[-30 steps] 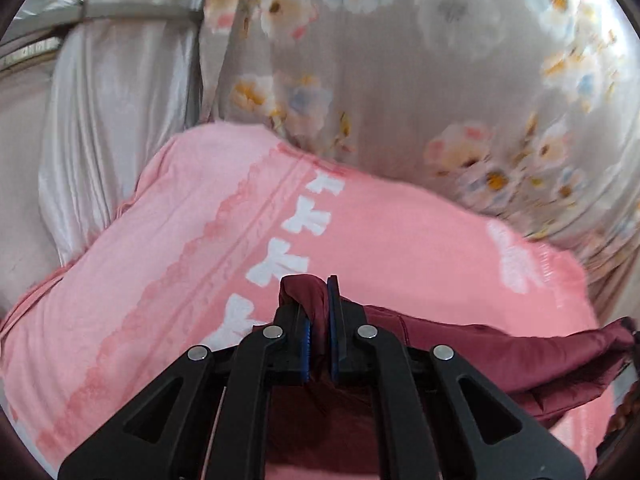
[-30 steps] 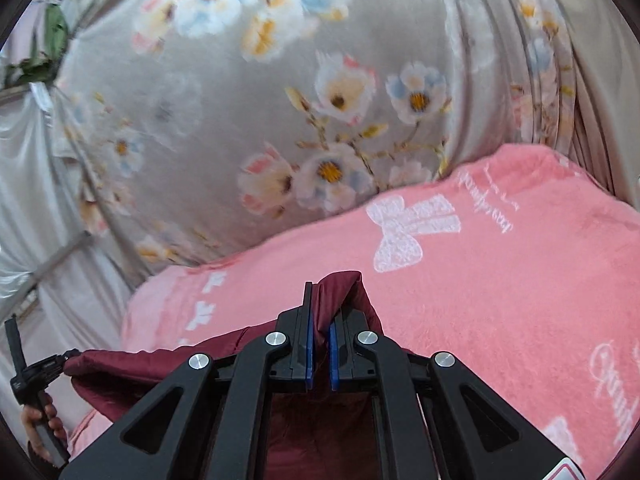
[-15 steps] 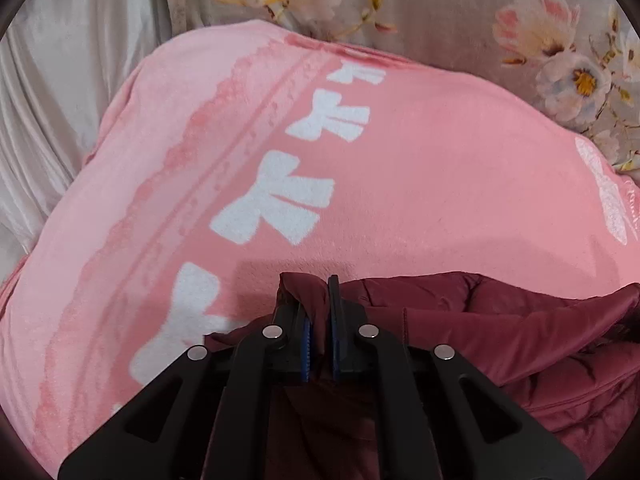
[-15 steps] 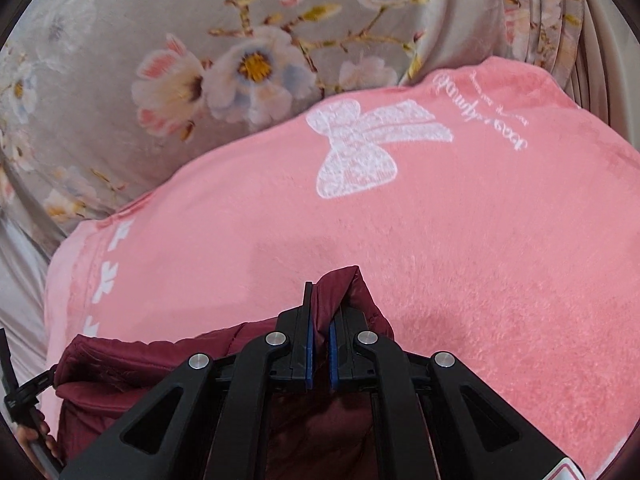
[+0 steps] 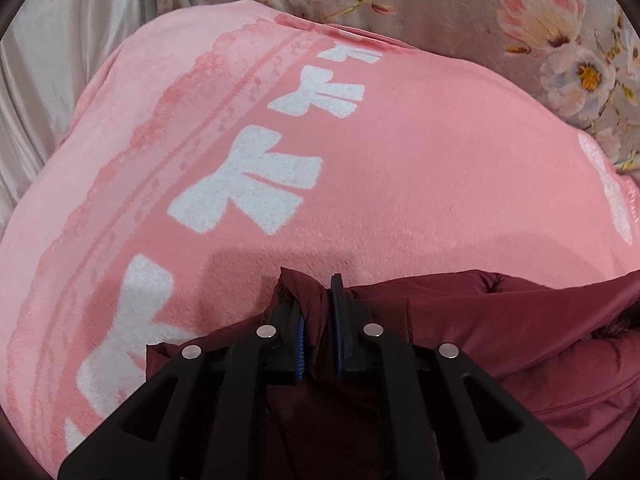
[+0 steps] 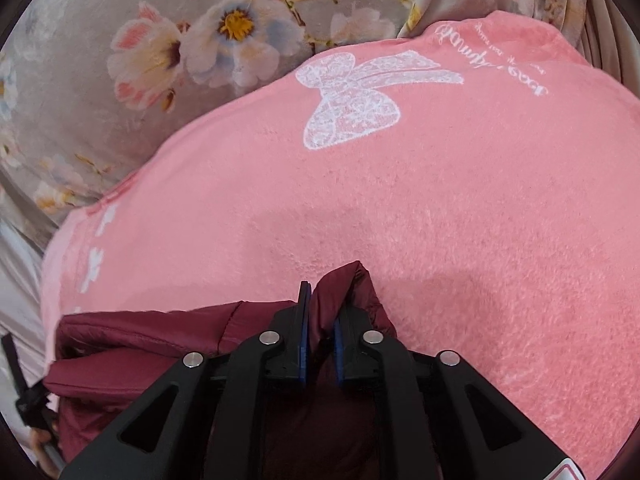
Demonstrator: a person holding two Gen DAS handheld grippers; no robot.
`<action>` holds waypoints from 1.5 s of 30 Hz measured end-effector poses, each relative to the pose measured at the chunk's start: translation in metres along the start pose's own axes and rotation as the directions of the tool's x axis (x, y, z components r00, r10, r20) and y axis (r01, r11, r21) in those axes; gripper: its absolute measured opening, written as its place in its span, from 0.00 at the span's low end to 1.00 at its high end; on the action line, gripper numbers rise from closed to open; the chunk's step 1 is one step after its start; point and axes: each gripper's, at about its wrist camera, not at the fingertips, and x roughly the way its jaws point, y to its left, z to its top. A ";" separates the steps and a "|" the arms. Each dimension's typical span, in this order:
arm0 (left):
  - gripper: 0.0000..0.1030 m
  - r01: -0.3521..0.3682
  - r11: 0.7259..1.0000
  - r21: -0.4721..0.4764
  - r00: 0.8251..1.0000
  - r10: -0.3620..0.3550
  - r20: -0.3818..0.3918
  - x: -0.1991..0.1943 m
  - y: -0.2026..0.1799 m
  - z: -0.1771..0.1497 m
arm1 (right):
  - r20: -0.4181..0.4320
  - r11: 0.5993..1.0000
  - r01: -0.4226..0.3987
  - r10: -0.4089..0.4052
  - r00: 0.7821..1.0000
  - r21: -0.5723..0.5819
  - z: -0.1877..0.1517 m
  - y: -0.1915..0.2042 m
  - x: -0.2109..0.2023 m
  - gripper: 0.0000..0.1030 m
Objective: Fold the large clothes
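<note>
**Jacket held at two corners, low over the blanket**

The jacket (image 5: 500,320) is a maroon padded garment with a smooth, slightly glossy shell. Expect it to be soft, bulky and light for its size, and likely slippery between the pads. It lies stretched between your two grippers, just above or on the pink blanket (image 5: 400,160); contact cannot be confirmed from either view.

Hold points: you grip a bunched fabric corner in each tool. The left gripper (image 5: 318,320) has its jaws clamped on a fold of the jacket, with a tuft of fabric standing up past the tips. The right gripper (image 6: 320,320) has its jaws clamped on a similar peak of the jacket (image 6: 160,340). Keep hold on seams or gathered edges, where the padding gives the pads more to bite; a single shell layer would probably slide out.

Surroundings: the blanket (image 6: 440,200) carries white bow prints and covers the work surface. A floral cloth (image 6: 200,40) hangs behind it.

Change against the frames one second ago: both cameras now sit closer to the blanket, which fills most of each view, and far less floral cloth shows. The jacket span appears lower and more slack. Both grips are unchanged.
</note>
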 end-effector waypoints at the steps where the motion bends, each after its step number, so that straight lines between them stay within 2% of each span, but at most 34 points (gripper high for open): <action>1: 0.13 0.028 0.999 -0.022 1.000 -0.028 -0.009 -0.006 0.007 0.003 | 0.021 1.000 -0.023 0.022 1.000 0.008 0.004 0.000 -0.011 0.18; 2: 0.18 0.050 0.998 -0.032 0.999 -0.050 -0.011 -0.011 0.013 0.005 | 0.060 0.998 -0.060 0.059 0.997 0.016 0.007 0.000 -0.027 0.23; 3: 0.21 0.079 0.996 -0.042 0.997 -0.079 -0.004 -0.022 0.019 0.007 | 0.118 0.994 -0.103 0.100 0.988 0.020 0.010 0.000 -0.049 0.39; 4: 0.31 0.100 0.994 -0.048 0.995 -0.099 0.007 -0.031 0.023 0.008 | 0.175 0.992 -0.121 0.117 0.978 0.014 0.011 0.002 -0.070 0.56; 5: 0.44 0.127 0.991 -0.051 0.992 -0.126 0.032 -0.046 0.030 0.011 | 0.232 0.992 -0.128 0.125 0.965 -0.003 0.012 0.006 -0.090 0.60; 6: 0.55 0.113 0.992 -0.048 0.992 -0.110 0.067 -0.060 0.033 0.013 | 0.289 0.991 -0.121 0.132 0.948 -0.057 0.012 0.015 -0.113 0.60; 7: 0.77 0.073 0.997 -0.039 0.990 -0.068 0.120 -0.075 0.035 0.015 | 0.294 0.988 -0.114 0.141 0.945 -0.107 0.012 0.026 -0.122 0.60; 8: 0.87 0.048 0.998 -0.031 0.986 -0.042 0.160 -0.086 0.036 0.017 | 0.267 0.978 -0.108 0.153 0.952 -0.176 0.011 0.041 -0.128 0.60; 9: 0.87 0.023 0.999 -0.026 0.976 -0.017 0.215 -0.102 0.036 0.019 | 0.219 0.964 -0.114 0.169 0.961 -0.242 0.008 0.059 -0.128 0.60; 11: 0.87 0.035 0.999 -0.026 0.971 -0.028 0.238 -0.116 0.031 0.025 | 0.118 0.934 -0.137 0.185 0.976 -0.331 -0.006 0.092 -0.115 0.60; 14: 0.86 0.125 0.992 0.016 0.973 -0.125 0.192 -0.123 0.004 0.030 | -0.041 0.895 -0.184 0.184 0.982 -0.407 -0.029 0.138 -0.074 0.56; 17: 0.86 0.148 0.985 0.091 0.978 -0.159 0.134 -0.114 -0.035 0.024 | -0.136 0.879 -0.165 0.115 0.984 -0.447 -0.041 0.172 -0.025 0.53; 18: 0.86 0.151 0.980 0.127 0.980 -0.165 0.109 -0.107 -0.051 0.022 | -0.167 0.887 -0.155 0.090 0.982 -0.436 -0.042 0.178 -0.006 0.46; 19: 0.86 0.154 0.977 0.149 0.981 -0.169 0.093 -0.099 -0.061 0.018 | -0.180 0.891 -0.144 0.072 0.981 -0.431 -0.043 0.180 0.005 0.25; 20: 0.85 0.154 0.974 0.165 0.983 -0.168 0.076 -0.094 -0.069 0.015 | -0.196 0.893 -0.126 0.044 0.980 -0.432 -0.044 0.182 0.018 0.12; 21: 0.84 0.158 0.971 0.179 0.984 -0.171 0.060 -0.088 -0.078 0.012 | -0.215 0.897 -0.131 0.041 0.976 -0.422 -0.042 0.182 0.026 0.03; 26: 0.83 0.190 0.957 0.217 0.977 -0.207 0.057 -0.085 -0.105 0.014 | -0.129 0.907 -0.194 0.157 0.979 -0.375 -0.018 0.188 -0.005 0.02; 29: 0.83 0.203 0.955 0.217 0.976 -0.215 0.033 -0.070 -0.122 0.026 | -0.131 0.907 -0.173 0.132 0.983 -0.385 -0.009 0.197 0.008 0.02; 33: 0.82 0.159 0.966 0.205 0.987 -0.159 -0.018 -0.028 -0.136 0.029 | -0.210 0.931 -0.142 0.073 0.975 -0.335 -0.018 0.183 0.054 0.02; 35: 0.81 0.132 0.969 0.209 0.991 -0.125 -0.046 -0.007 -0.139 0.024 | -0.224 0.938 -0.136 0.065 0.972 -0.319 -0.023 0.176 0.064 0.02; 37: 0.81 0.134 0.973 0.189 0.990 -0.123 -0.070 0.007 -0.136 0.018 | -0.236 0.943 -0.142 0.070 0.969 -0.301 -0.026 0.171 0.070 0.01; 42: 0.82 0.131 0.978 0.161 0.990 -0.121 -0.071 0.021 -0.134 0.012 | -0.244 0.947 -0.149 0.079 0.967 -0.283 -0.031 0.164 0.078 0.00; 45: 0.83 0.100 0.979 0.177 0.995 -0.093 -0.044 0.026 -0.139 0.006 | -0.222 0.944 -0.136 0.070 0.973 -0.300 -0.037 0.165 0.080 0.00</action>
